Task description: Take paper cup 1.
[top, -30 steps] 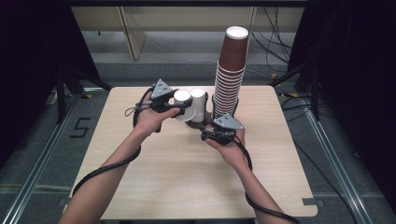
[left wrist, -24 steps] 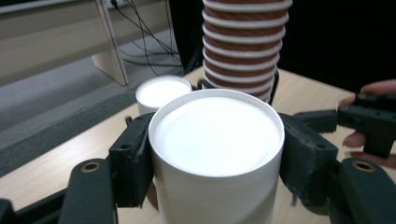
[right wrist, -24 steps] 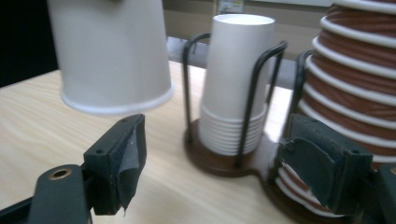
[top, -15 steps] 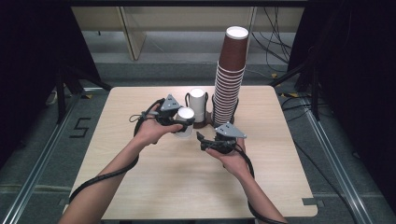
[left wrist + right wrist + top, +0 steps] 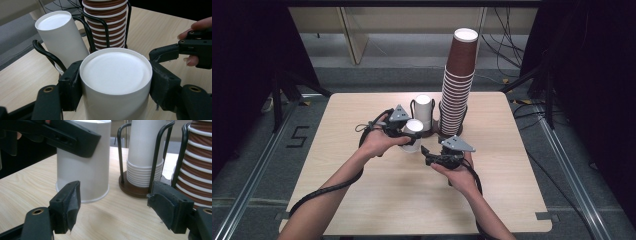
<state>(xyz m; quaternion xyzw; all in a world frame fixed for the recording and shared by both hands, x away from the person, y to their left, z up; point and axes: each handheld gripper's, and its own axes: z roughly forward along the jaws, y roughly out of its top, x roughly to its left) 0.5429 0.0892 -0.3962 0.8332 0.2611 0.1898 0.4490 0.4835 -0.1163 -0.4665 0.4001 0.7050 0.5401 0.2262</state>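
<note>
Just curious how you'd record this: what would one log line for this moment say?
left gripper: shut on white cup | right gripper: open, empty | white stack, brown stack: in holders

You can read one mark: a dark figure "5" [image 5: 298, 136] on the grey floor [image 5: 257, 165], just off the table's [image 5: 362, 210] left edge; the cups and the grippers carry no lettering you could read.

White cup [image 5: 116, 82], brown cup stack [image 5: 458, 82], pale wood table [image 5: 377, 200].
</note>
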